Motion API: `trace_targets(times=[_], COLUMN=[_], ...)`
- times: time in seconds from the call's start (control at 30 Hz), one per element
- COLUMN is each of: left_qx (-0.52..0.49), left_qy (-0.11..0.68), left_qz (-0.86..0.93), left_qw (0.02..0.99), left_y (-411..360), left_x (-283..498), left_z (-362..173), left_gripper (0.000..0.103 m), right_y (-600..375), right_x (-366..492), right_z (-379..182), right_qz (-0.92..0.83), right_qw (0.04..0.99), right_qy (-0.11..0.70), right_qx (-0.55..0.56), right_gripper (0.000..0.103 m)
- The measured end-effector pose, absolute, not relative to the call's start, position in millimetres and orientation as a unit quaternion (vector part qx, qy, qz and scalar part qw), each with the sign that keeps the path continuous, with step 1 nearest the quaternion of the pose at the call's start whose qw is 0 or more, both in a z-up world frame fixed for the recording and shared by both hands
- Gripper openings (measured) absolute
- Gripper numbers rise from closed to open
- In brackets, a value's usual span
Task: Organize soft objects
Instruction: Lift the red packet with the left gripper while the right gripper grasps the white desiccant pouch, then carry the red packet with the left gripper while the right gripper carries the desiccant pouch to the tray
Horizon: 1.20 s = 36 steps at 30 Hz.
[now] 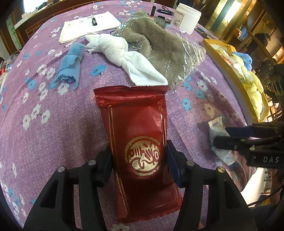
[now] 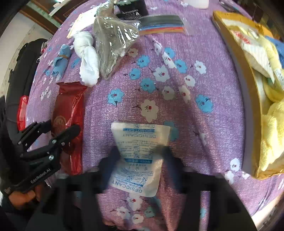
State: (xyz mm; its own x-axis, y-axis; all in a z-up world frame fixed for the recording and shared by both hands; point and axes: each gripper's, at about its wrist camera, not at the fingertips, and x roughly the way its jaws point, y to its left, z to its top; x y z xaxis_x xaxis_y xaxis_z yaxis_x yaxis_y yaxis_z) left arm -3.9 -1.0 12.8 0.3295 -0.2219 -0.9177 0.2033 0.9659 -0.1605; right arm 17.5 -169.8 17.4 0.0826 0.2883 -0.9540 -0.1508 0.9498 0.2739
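Observation:
My left gripper (image 1: 139,160) is shut on a red foil packet (image 1: 136,128) with a gold emblem, lying on the purple flowered cloth; the packet also shows in the right wrist view (image 2: 69,113). My right gripper (image 2: 140,154) is shut on a white desiccant pouch (image 2: 138,142), seen in the left wrist view (image 1: 218,136) at the right. Beyond lie a knotted white towel (image 1: 124,55), a rolled blue cloth (image 1: 69,65) and a grey plush in clear plastic (image 1: 159,44). A yellow box (image 2: 248,85) at the right holds yellow and blue soft items.
A white jar (image 1: 188,16), papers with a pen (image 1: 88,24), and a bag of coloured strips (image 2: 161,26) sit at the back. The table edge drops away on the left, with a black bag (image 2: 28,58) beside it.

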Motion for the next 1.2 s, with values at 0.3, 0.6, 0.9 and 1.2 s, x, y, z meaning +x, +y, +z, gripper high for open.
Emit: trace_targets(times=[0.3, 0.6, 0.9, 1.2], left_qx=[-0.029, -0.030, -0.032, -0.034], left_qy=[0.555, 0.546, 0.533, 0.535], left_qz=[-0.131, -0.151, -0.195, -0.243], left_qw=[0.821, 0.824, 0.823, 0.809], left_y=[-8, -39, -91, -158], left_x=[2, 6, 19, 35], left_z=[20, 35, 64, 84], left_gripper=[0.052, 0.052, 0.052, 0.052], right_y=[-193, -240, -303, -374], right_x=[9, 5, -3, -10], right_z=[36, 63, 85, 93], right_qz=[0.166, 0.186, 0.164, 0.122], right_qw=[0.764, 0.791, 0.817, 0.831], right_qy=[0.620, 0.573, 0.529, 0.504], right_qx=[0.070, 0.111, 0.160, 0.204], right_gripper=[0.029, 0.028, 0.029, 0.029])
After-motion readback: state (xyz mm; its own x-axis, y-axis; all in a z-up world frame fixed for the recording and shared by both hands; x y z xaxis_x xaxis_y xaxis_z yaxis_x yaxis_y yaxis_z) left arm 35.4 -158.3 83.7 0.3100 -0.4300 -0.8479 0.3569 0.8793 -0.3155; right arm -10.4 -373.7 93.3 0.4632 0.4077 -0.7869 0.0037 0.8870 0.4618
